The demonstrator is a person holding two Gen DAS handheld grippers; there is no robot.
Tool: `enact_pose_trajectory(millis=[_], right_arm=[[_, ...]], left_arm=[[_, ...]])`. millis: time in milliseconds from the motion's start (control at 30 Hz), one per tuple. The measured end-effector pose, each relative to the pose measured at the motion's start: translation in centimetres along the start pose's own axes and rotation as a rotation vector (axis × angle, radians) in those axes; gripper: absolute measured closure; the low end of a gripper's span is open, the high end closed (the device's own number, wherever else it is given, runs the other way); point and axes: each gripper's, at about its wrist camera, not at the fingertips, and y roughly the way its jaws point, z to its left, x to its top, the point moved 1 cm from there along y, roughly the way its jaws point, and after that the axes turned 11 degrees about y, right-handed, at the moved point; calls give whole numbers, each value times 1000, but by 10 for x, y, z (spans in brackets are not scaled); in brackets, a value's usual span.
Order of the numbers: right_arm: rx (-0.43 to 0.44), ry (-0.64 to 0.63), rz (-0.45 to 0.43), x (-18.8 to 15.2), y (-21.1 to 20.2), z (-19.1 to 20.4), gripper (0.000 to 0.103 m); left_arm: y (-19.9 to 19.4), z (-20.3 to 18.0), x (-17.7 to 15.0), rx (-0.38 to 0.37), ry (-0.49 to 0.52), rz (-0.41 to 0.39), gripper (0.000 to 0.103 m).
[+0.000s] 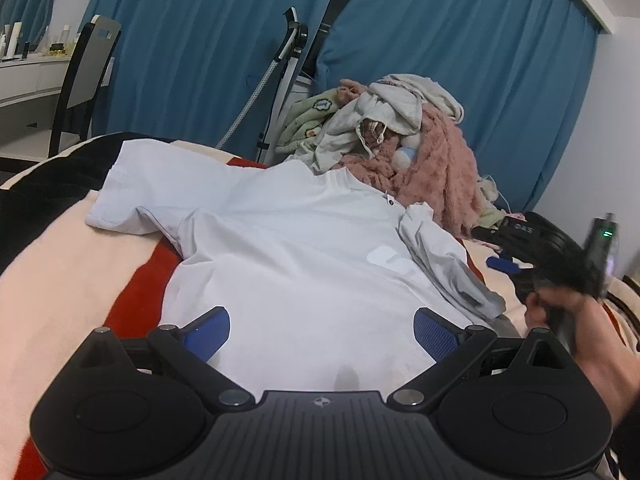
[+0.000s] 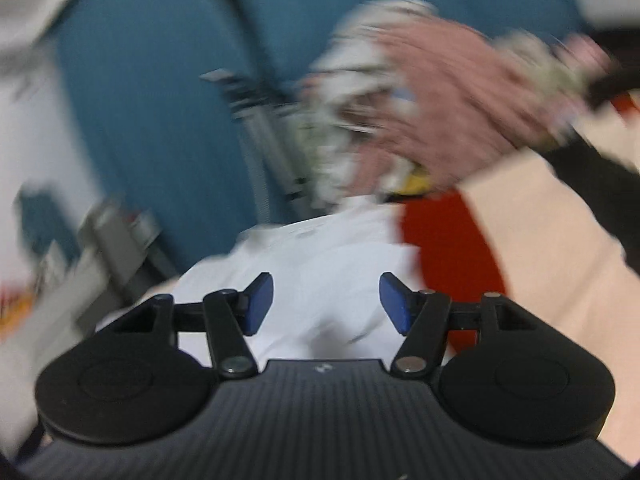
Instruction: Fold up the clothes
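Your left gripper [image 1: 322,334] has its jaws spread wide with nothing between the blue pads [image 1: 210,334], and it hangs over the near hem of the pale T-shirt [image 1: 280,248]. Your right gripper [image 2: 326,304] also stands open, its pads apart and empty, over a white stretch of the same shirt; that view is badly blurred, so whether it touches the cloth cannot be told. The shirt lies spread flat on the bed, collar at the far side, one sleeve stretched out to the far left and the other sleeve [image 1: 448,272] crumpled and folded in on the right. Under it is a blanket [image 1: 60,280] in cream, red and black. In the left wrist view your right hand [image 1: 576,320] and its gripper show at the right edge, just beside the crumpled sleeve. Beyond the collar, a heap of clothes [image 1: 400,128] sits at the far side, with a fluffy pink piece among grey and green ones. Blue curtains [image 1: 208,48] hang behind, and a chair [image 1: 86,80] stands at the far left.
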Motion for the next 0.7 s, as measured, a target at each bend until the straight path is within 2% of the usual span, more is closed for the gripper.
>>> enact_pose_trajectory(millis=[100, 167, 200, 233, 267, 300, 400, 567, 700], right_arm=[[-17, 99, 57, 11, 34, -23, 42], [-17, 86, 85, 12, 47, -23, 42], [-16, 71, 98, 12, 52, -22, 46], [-31, 38, 111, 11, 57, -19, 55], [-56, -6, 124, 11, 64, -14, 85], [-83, -64, 122, 11, 65, -8, 94], [-107, -173, 24, 23, 47, -1, 99], [-174, -217, -103, 83, 22, -21, 99], [-350, -263, -223, 143, 19, -50, 99]], left_arm=[[5, -2, -3, 2, 8, 11, 4], [7, -2, -5, 3, 13, 16, 4], [9, -2, -5, 5, 13, 21, 4], [10, -1, -6, 6, 10, 26, 4], [10, 0, -6, 9, 9, 28, 4], [9, -1, -5, 15, 12, 24, 4], [8, -3, -3, 32, 21, 13, 4], [5, -5, 2, 61, 36, -7, 4], [4, -8, 5, 82, 48, -17, 4]])
